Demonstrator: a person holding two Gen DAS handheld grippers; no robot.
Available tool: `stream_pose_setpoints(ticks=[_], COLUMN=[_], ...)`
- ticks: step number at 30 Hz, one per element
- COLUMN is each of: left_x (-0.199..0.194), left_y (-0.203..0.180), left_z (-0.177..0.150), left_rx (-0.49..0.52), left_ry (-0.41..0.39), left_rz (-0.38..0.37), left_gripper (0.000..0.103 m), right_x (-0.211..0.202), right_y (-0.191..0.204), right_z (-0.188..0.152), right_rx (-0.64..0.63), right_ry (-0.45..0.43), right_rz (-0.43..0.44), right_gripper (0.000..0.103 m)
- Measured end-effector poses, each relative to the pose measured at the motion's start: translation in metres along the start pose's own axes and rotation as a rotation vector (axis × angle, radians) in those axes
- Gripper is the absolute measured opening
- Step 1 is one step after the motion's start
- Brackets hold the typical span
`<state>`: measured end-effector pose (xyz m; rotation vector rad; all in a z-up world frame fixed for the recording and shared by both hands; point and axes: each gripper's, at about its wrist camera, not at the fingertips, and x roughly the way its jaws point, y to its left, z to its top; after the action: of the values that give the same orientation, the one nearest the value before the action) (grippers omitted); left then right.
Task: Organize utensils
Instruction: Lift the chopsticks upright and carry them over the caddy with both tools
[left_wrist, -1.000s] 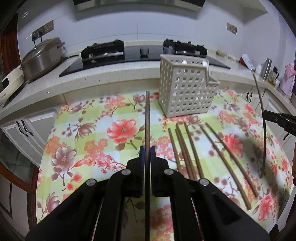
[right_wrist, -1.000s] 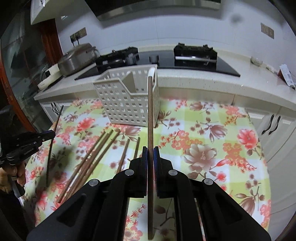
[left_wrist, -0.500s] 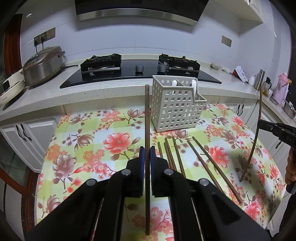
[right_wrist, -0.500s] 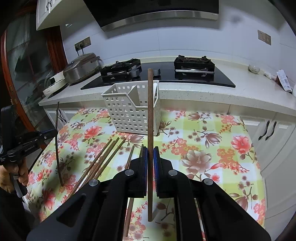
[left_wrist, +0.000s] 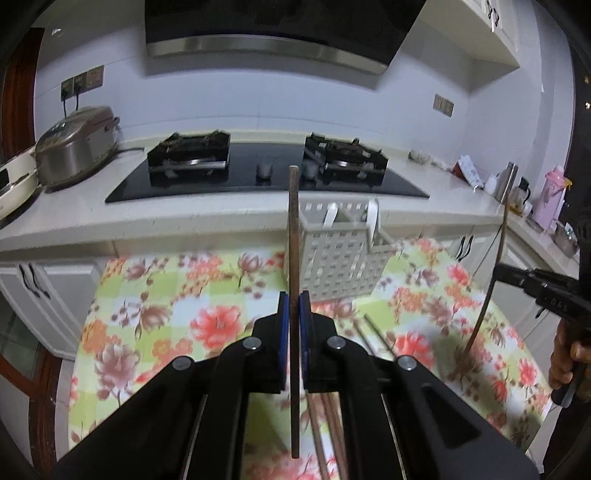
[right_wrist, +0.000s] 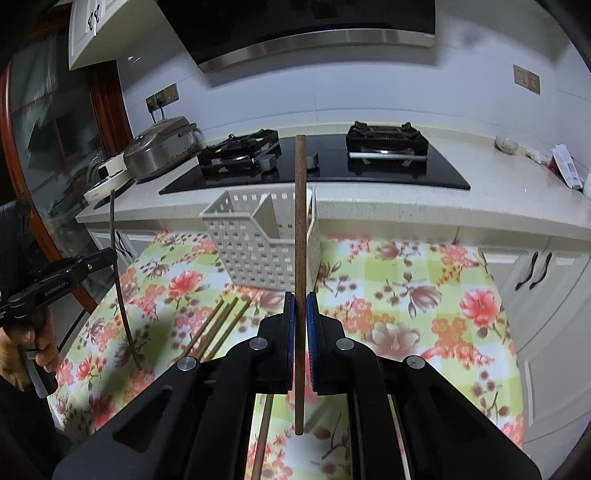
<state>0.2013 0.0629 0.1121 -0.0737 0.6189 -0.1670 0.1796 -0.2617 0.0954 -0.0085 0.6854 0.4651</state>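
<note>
My left gripper (left_wrist: 294, 308) is shut on a brown chopstick (left_wrist: 293, 240), held upright above the floral table. My right gripper (right_wrist: 300, 310) is shut on another brown chopstick (right_wrist: 300, 229), also upright. A white perforated utensil basket (left_wrist: 341, 258) stands at the far side of the table, with two white handles inside; it also shows in the right wrist view (right_wrist: 258, 240). Several loose chopsticks (right_wrist: 218, 325) lie on the cloth in front of the basket. The right gripper with its chopstick shows at the right of the left wrist view (left_wrist: 496, 271); the left one shows at the left of the right wrist view (right_wrist: 112, 258).
The table wears a floral cloth (left_wrist: 177, 295). Behind it runs a counter with a black gas hob (left_wrist: 266, 173), a rice cooker (left_wrist: 75, 147) at left, and bottles and a kettle (left_wrist: 511, 182) at right. White cabinets (right_wrist: 535, 273) stand below the counter.
Both grippers have risen and tilted up, each still holding its chopstick. The basket and loose chopsticks now sit lower in both views and the range hood shows.
</note>
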Motion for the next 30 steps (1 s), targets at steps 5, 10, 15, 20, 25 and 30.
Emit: stream_pose_setpoints(ticks=[5, 10, 15, 20, 25, 30], left_x=[0.0, 0.001, 0.014, 0.038, 0.066, 0.088], left_y=[-0.009, -0.022, -0.04, -0.051, -0.05, -0.042], left_z=[0.045, 0.1, 0.148, 0.177, 0.196, 0.202], left_rx=[0.015, 0.041, 0.073, 0.085, 0.061, 0.034], left_ry=[-0.063, -0.137, -0.18, -0.186, -0.194, -0.2], left_rz=[-0.015, -0.026, -0.029, -0.032, -0.032, -0.023], left_gripper=[0.005, 0.005, 0.005, 0.005, 0.005, 0.005], right_x=[-0.001, 0.001, 0.011, 0.032, 0.059, 0.081], right_y=[0.001, 0.004, 0.008, 0.009, 0.008, 0.013], right_z=[0.04, 0.09, 0.136, 0.165, 0.184, 0.193], right_rx=[-0.014, -0.036, -0.046, -0.044, -0.027, -0.025], right_ry=[-0.041, -0.088, -0.129, -0.139, -0.139, -0.142], right_rz=[0.006, 0.005, 0.001, 0.003, 0.018, 0.033], right_gripper=[0.009, 0.009, 0.009, 0.009, 0.009, 0.009])
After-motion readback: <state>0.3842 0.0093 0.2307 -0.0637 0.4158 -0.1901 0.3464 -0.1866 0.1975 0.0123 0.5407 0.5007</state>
